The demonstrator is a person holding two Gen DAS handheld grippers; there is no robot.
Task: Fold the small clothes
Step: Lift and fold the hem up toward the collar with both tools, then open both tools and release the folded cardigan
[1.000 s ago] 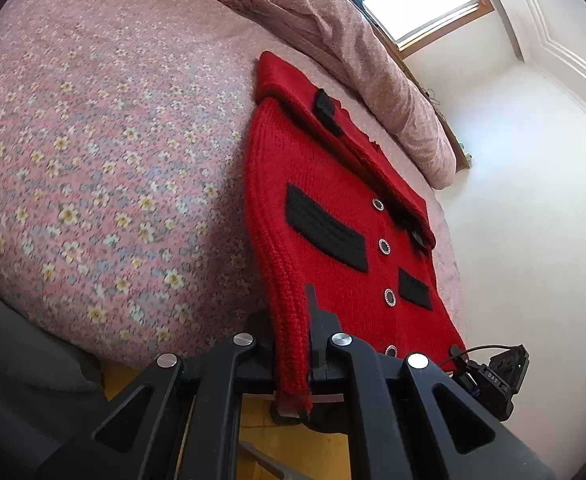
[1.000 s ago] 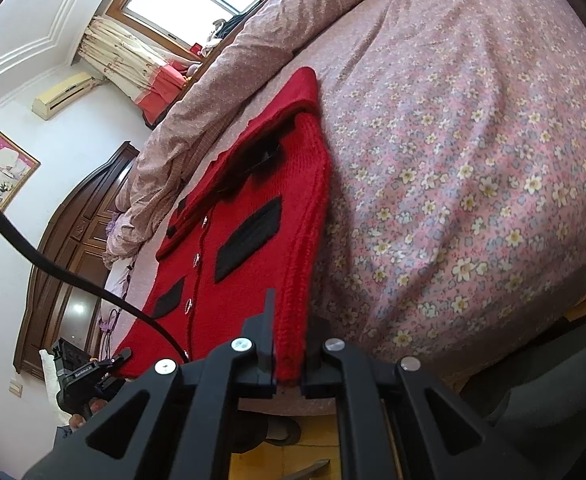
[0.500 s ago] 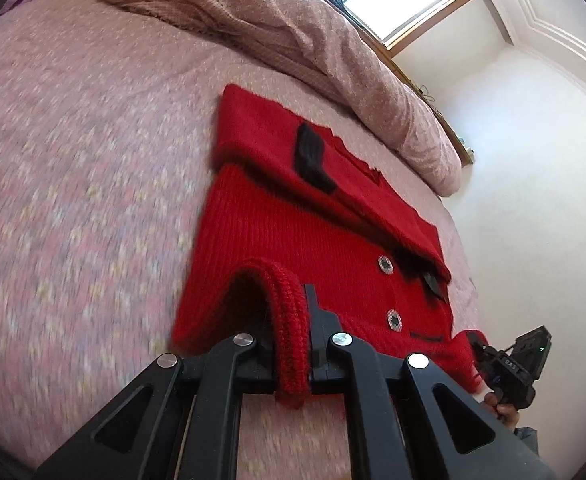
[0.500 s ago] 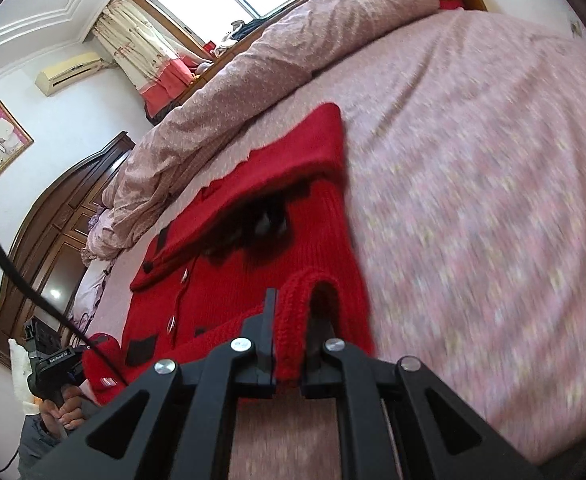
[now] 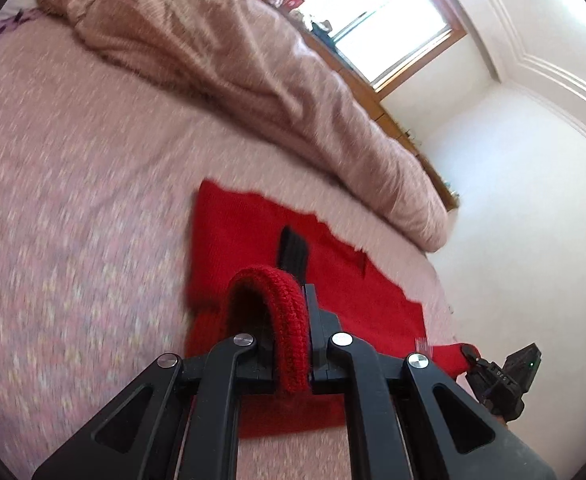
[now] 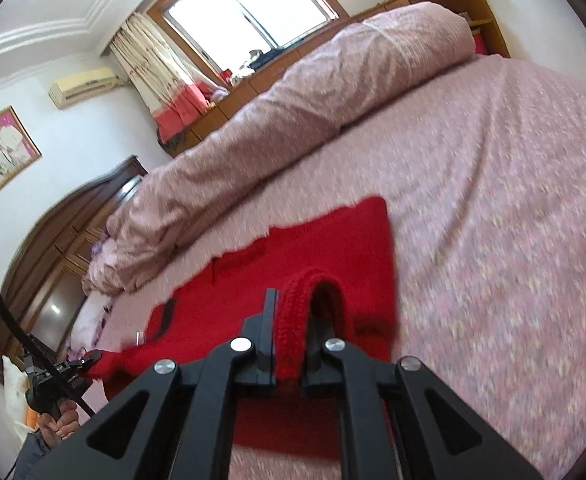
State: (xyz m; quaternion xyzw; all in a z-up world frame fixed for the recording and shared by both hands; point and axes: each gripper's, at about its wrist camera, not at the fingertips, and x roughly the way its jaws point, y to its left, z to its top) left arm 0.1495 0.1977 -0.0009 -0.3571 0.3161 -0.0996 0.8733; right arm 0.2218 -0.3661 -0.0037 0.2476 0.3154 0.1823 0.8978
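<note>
Red knit cardigan (image 5: 333, 280) on pink floral bedsheet (image 5: 73, 240), spread flat at far end, near hem lifted and doubled back over the body. Chunky ribbed hem, finer knit on body. Black trim patch (image 5: 293, 252) on the far part (pocket or tab, can't tell). Far edge ragged/uneven against sheet. Buttons not visible now.

Left gripper (image 5: 307, 344) clamped on ribbed hem (image 5: 289, 320), fabric arching up in a loop btwn the fingers (image 5: 311, 308) and hanging down through the gap. Right gripper (image 6: 291, 344) same: pinched tight on ribbed hem (image 6: 293, 320), loop of knit rising above fingers (image 6: 269, 312). Each gripper at an opposite hem corner, w/ the other one seen far off at frame edge, left gripper (image 6: 89, 360) also biting red knit in right wrist view, right gripper (image 5: 473, 354) likewise in left wrist view.

Rumpled pink quilt (image 6: 293, 120) bunched along far side of bed, well apart from cardigan. Window (image 6: 249, 12) behind, curtain (image 6: 153, 80) beside it, AC unit (image 6: 85, 86) and framed photo (image 6: 3, 150) on wall. Motion blur on sheet in both views.
</note>
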